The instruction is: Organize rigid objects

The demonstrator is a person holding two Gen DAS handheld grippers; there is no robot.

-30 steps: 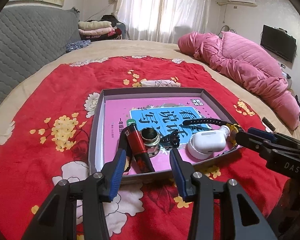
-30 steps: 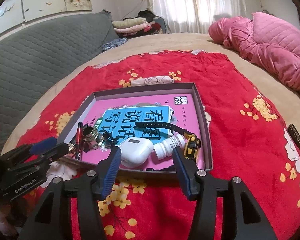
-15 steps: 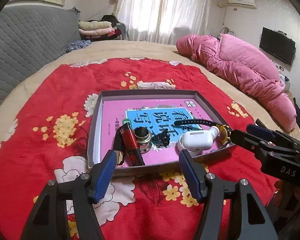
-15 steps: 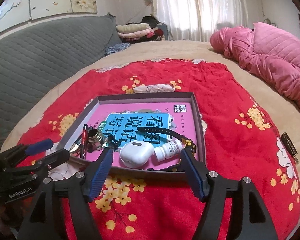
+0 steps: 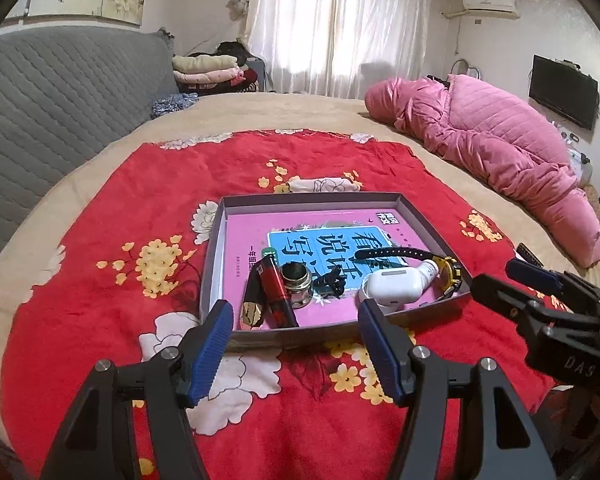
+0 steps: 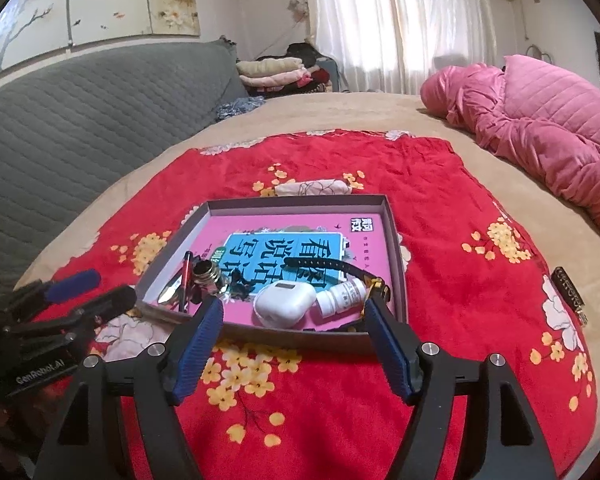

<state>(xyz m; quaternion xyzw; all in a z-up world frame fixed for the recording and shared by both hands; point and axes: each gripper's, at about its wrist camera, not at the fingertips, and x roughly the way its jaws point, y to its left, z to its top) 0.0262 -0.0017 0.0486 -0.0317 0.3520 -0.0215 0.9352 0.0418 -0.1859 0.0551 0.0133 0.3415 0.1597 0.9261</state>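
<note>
A grey shallow tray [image 5: 212,256] [image 6: 394,240] sits on the red flowered cloth. It holds a pink and blue book [image 5: 320,240] [image 6: 276,248], a red lighter [image 5: 274,292], a black folded knife [image 5: 252,300], a brass ring [image 5: 296,278] [image 6: 206,274], a black clip [image 5: 330,282], a white earbud case [image 5: 392,286] [image 6: 284,304], a small white bottle [image 5: 428,270] [image 6: 342,294] and a black and yellow watch [image 5: 446,270] [image 6: 328,266]. My left gripper [image 5: 296,320] is open and empty, just short of the tray's near edge. My right gripper [image 6: 294,318] is open and empty at the near rim.
The red cloth [image 5: 140,208] lies on a beige bed. A pink quilted jacket [image 5: 492,148] lies at the right. A grey padded headboard [image 5: 52,92] runs along the left. A small dark object [image 6: 568,290] lies on the cloth to the right of the tray.
Both grippers have pulled back from the tray and opened wider. The objects in the tray have not moved.
</note>
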